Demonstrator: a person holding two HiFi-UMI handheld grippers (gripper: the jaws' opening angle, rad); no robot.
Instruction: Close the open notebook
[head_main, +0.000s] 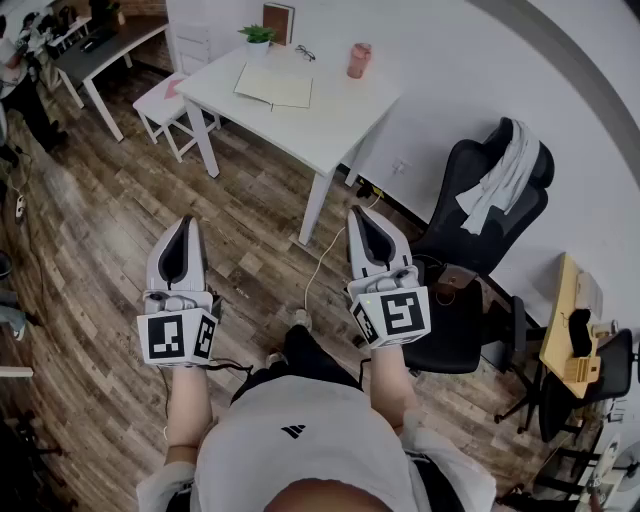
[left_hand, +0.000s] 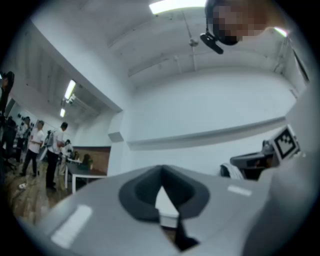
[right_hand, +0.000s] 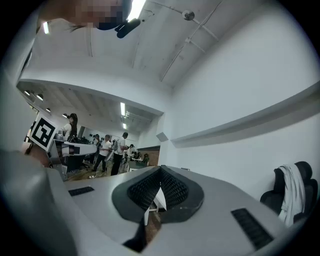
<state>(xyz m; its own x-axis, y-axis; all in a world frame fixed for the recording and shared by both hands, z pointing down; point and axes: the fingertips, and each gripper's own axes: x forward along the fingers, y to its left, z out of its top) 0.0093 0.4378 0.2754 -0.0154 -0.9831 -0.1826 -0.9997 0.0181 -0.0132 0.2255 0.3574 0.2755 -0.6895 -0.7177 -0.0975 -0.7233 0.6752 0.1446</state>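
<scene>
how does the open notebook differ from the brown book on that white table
The open notebook lies flat; the brown book stands upright at the wall. The open notebook shows pale pages; the brown book shows a dark cover, seemingly closed. Both rest on the white table.

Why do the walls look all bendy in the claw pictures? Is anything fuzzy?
Left gripper view: the wide lens bows the wall ledge, the corners go black, and the left claw, so near, looks soft. Right gripper view: same bending, sharper, with a ceiling light glaring white. Head view: evenly lit, the white table clear.
</scene>
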